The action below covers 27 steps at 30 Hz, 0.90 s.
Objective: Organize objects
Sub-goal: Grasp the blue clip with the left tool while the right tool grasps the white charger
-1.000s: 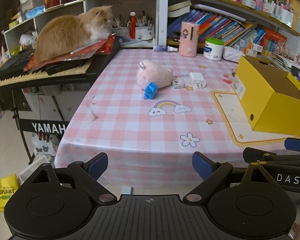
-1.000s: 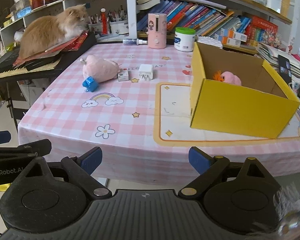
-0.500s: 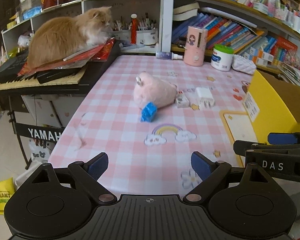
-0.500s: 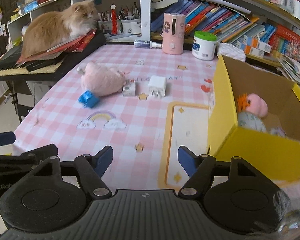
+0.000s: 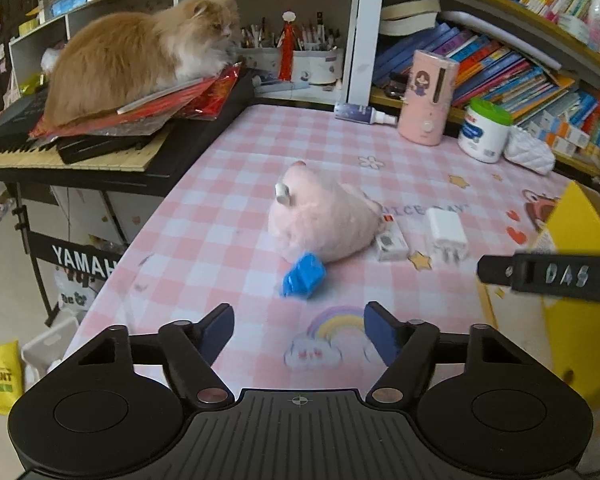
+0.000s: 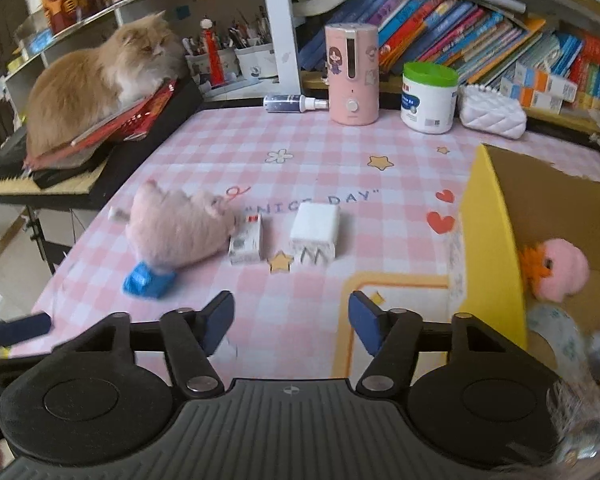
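Four loose things lie on the counter [image 6: 340, 152] left of the yellow box [image 6: 488, 248], awaiting boxing: pink plush [image 6: 176, 228], blue block [image 6: 146, 282], small packet [image 6: 246, 240], white charger [image 6: 314, 230]. Left gripper [image 5: 299, 332] and right gripper [image 6: 291, 322], jaws just narrowing, grasp nothing.

A lived-in home study or child's room, probably; crowded bookshelves [image 6: 480, 36] behind a pink-checked tablecloth [image 5: 228, 216]; a ginger cat [image 5: 140, 60] lies on a Yamaha keyboard [image 5: 72, 152]; pen pots [image 5: 300, 60] nearby.
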### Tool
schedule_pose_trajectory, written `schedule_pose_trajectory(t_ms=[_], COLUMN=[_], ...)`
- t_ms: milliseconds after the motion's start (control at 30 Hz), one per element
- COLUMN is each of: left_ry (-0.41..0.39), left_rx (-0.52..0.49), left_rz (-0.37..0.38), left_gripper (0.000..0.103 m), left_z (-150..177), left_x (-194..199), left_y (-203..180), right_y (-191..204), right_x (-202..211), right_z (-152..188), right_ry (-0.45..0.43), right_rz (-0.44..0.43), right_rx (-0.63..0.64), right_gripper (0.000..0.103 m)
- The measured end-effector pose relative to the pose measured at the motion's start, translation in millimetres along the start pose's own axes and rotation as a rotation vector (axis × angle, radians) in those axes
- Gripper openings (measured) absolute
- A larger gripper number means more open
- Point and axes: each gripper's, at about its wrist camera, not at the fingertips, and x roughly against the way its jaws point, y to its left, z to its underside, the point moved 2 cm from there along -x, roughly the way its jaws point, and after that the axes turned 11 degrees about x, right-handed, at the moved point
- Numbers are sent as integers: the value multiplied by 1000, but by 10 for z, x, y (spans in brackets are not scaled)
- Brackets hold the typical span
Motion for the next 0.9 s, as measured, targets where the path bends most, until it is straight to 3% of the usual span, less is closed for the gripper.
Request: schedule_pose_trajectory(t_ms=[133, 400, 500, 567, 667, 767, 900], left_ry=[7, 27, 40, 51, 43, 43, 40], left_rx=[-23, -68, -99, -106, -103, -79, -35], left_rz=[-20, -41, -42, -45, -52, -44, -10], left_gripper=[58, 55, 43, 30, 30, 29, 29], left_z=[-85, -133, -138, -130, -117, -107, -120], left_x=[-284, -654, -751, -791, -761, -674, -525], left_y=[-70, -150, -175, -168, -137, -98, -69], right_y=[-150, -243, -226, -222, -235, -251, -278], right_x=[-249, -777, -994, -1118, -1258, -1348, -1441], right_z=[-197, -485, -532, -562, -593, -602, -566], right_ry=[31, 91, 132, 150, 158, 157, 176], right_rz=[6, 67, 77, 87, 105, 106, 84], right_rx=[-91, -110, -100, -94, -83, -76, -85], right_gripper=[59, 59, 60, 61, 61, 58, 43])
